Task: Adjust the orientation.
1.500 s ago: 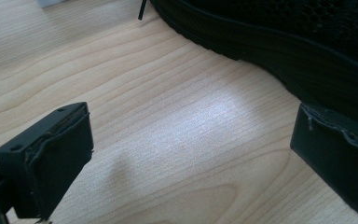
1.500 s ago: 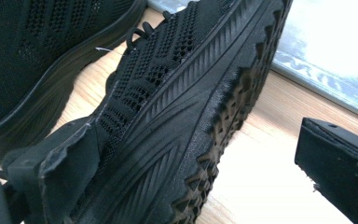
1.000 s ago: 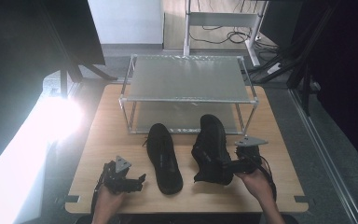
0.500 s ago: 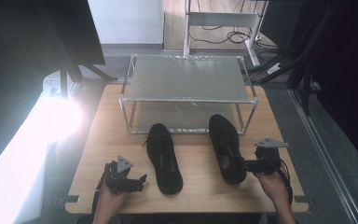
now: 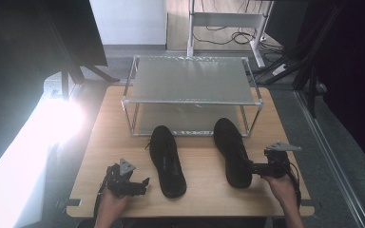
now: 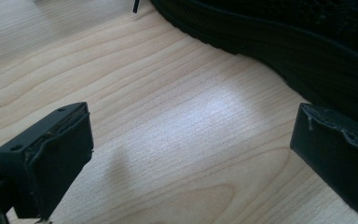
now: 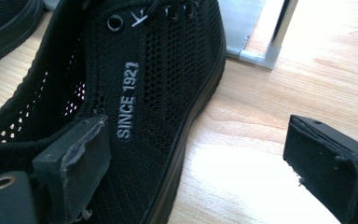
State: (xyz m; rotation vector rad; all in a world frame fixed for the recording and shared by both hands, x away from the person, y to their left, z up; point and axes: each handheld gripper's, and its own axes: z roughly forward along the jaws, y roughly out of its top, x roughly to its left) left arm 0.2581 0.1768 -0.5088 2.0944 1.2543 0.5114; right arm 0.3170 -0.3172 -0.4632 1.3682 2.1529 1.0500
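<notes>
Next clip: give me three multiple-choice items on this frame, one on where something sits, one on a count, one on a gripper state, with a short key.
1. Where do the shoes lie?
A. on top of the rack
B. on the table in front of the rack
C. on the floor

2. How many black shoes are there?
A. one
B. two
C. three

3. How is the right gripper?
A. open, one jaw against the shoe
B. shut on a lace
C. shut on the rack's leg

Key: 1 B, the left shoe and right shoe rest on the wooden table, near side of the metal rack. 2 B, the high view shows two. 3 A, the right gripper has its jaws wide apart, one against the shoe's side, the other over bare wood.
</notes>
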